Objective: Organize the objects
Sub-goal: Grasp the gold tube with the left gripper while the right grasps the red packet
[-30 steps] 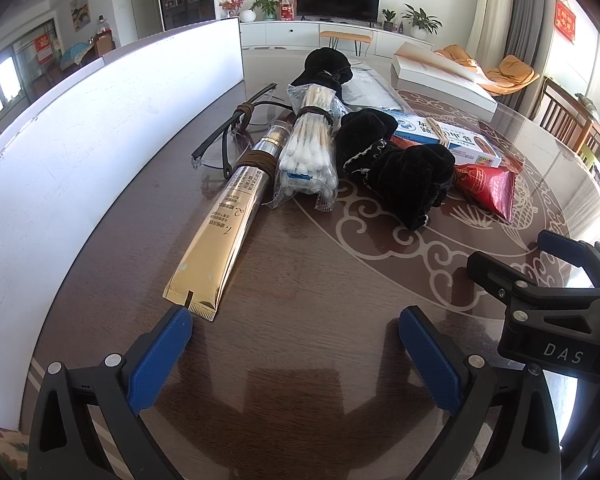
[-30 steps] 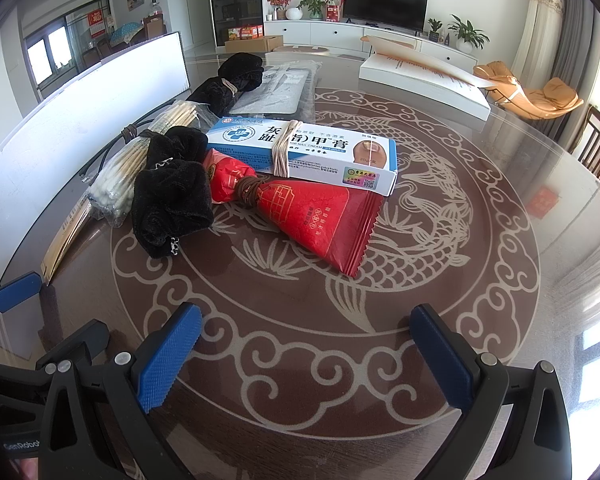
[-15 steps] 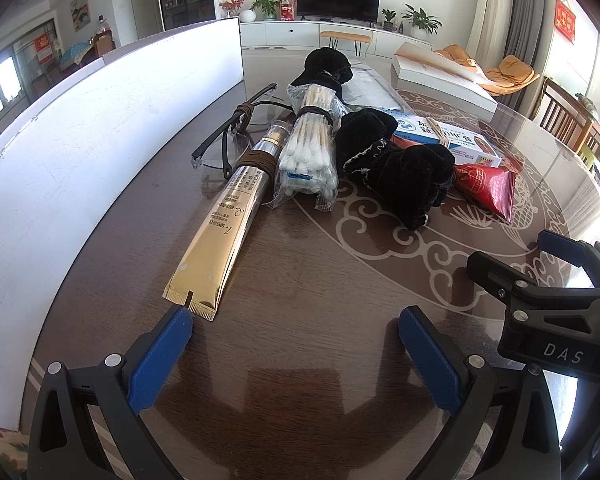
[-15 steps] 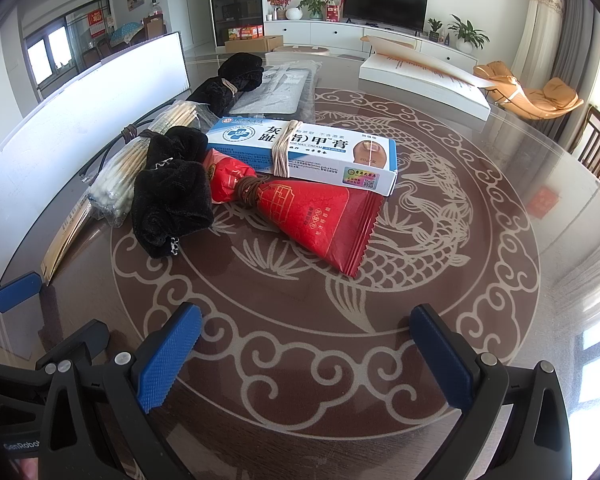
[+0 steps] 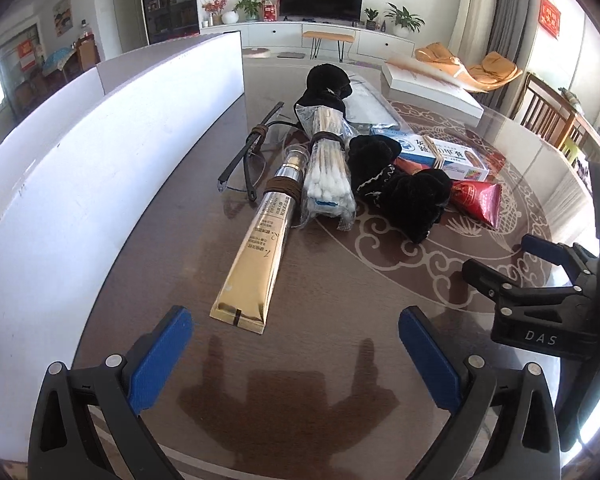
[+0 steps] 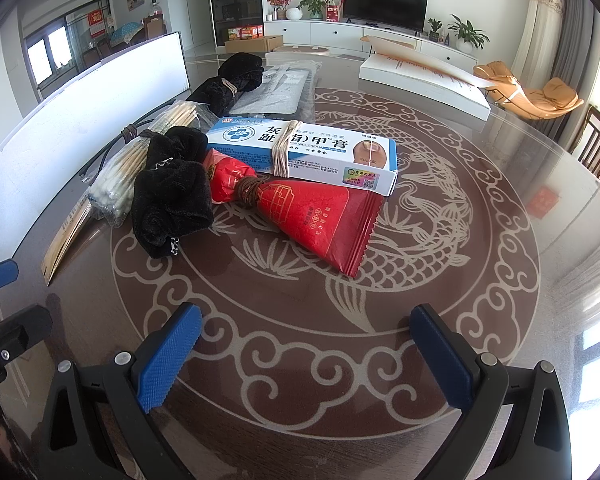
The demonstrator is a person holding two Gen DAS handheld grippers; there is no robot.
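Two hand-held grippers hovered with fingers spread wide and empty over a cluttered round surface (image 6: 440,240).

Largest was the brown patterned surface itself, with a white panel (image 5: 100,152) standing along its left edge; on it the bundled things lay side by side, well ahead of both tools; the gold tube (image 5: 260,256), tied with brown cord near its cap, pointed toward the left hand-held gripper (image 5: 296,356); just beside it lay the bag of cotton swabs (image 5: 328,176), then the black pouch (image 6: 172,196); the blue-and-white box (image 6: 312,152), bound with pale string, rested against the red packet (image 6: 312,216), which lay nearest the right hand-held gripper (image 6: 306,356); a pair of glasses (image 5: 248,156) lay left of the tube.
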